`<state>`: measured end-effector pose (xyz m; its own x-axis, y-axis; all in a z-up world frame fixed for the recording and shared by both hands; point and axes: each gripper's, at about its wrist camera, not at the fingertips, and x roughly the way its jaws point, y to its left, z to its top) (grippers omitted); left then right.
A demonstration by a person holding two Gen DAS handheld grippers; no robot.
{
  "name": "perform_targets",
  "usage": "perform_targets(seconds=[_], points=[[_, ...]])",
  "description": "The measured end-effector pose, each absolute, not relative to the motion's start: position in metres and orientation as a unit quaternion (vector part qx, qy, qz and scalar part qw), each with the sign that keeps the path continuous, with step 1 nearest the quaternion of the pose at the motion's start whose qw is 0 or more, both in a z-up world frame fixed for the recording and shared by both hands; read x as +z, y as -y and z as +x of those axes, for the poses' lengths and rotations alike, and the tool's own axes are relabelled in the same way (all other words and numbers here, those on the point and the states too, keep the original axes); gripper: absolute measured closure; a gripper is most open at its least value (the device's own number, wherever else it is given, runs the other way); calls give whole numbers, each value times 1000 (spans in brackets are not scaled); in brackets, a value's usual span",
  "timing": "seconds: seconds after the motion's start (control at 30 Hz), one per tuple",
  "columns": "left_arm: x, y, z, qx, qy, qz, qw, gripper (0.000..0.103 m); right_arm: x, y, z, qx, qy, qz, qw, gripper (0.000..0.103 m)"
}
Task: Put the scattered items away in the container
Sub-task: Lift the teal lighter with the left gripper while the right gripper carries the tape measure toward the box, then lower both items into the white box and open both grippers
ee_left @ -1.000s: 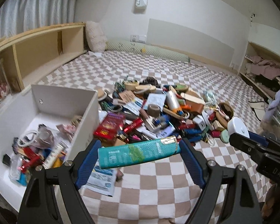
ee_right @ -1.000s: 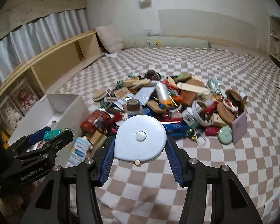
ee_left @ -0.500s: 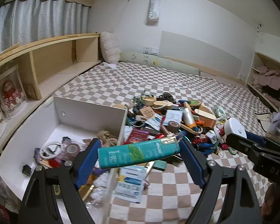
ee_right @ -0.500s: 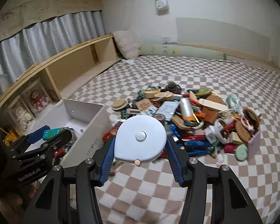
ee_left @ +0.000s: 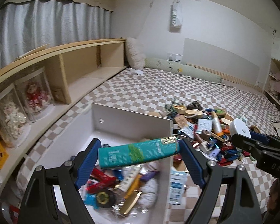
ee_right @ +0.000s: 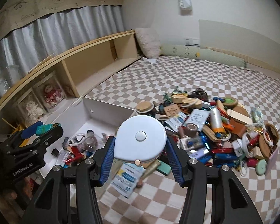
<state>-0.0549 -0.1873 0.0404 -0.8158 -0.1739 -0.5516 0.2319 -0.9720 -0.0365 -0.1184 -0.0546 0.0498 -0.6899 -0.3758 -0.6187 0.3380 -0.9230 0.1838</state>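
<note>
Left gripper (ee_left: 139,155): jaws stood wide, clamped end to end on a teal pack (ee_left: 138,152); the blue pads pressed on its two short ends.
Teal pack: lay crosswise between the left jaws, slightly tilted, gold-tabbed end higher, in the air over the box (ee_left: 132,120).
Right gripper (ee_right: 140,154): jaws partly closed, gripping a white disc (ee_right: 141,138) by its two sides.
White disc: flat face with a round centre button turned up toward the camera, a small knob at its near edge; it hung just past the box's right wall, over the checkered cover (ee_right: 168,192).
Box: white and open-topped, below and ahead of the left gripper, to the left of the right one; small items already lay in its bottom.
Heap (ee_right: 214,128): scattered items lay on the cover, ahead and to the right of both grippers, just beside the box.
Pouch (ee_right: 128,177): blue and white, on the cover below the right jaws, near the box wall.
</note>
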Motion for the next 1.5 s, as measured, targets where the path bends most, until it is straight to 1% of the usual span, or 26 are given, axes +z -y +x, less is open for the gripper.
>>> perform_targets(seconds=[0.37, 0.67, 1.2, 1.5], points=[[30, 253, -41, -940, -69, 298, 153, 18, 49, 120, -129, -903, 11, 350, 247, 48], [8, 295, -37, -924, -92, 322, 183, 18, 26, 170, -127, -884, -8, 373, 281, 48], [-33, 323, -52, -895, -99, 388, 198, 18, -17, 212, -130, -855, -33, 422, 299, 48], [-43, 331, -55, -889, -101, 394, 212, 18, -29, 227, -123, -844, -55, 433, 313, 48]])
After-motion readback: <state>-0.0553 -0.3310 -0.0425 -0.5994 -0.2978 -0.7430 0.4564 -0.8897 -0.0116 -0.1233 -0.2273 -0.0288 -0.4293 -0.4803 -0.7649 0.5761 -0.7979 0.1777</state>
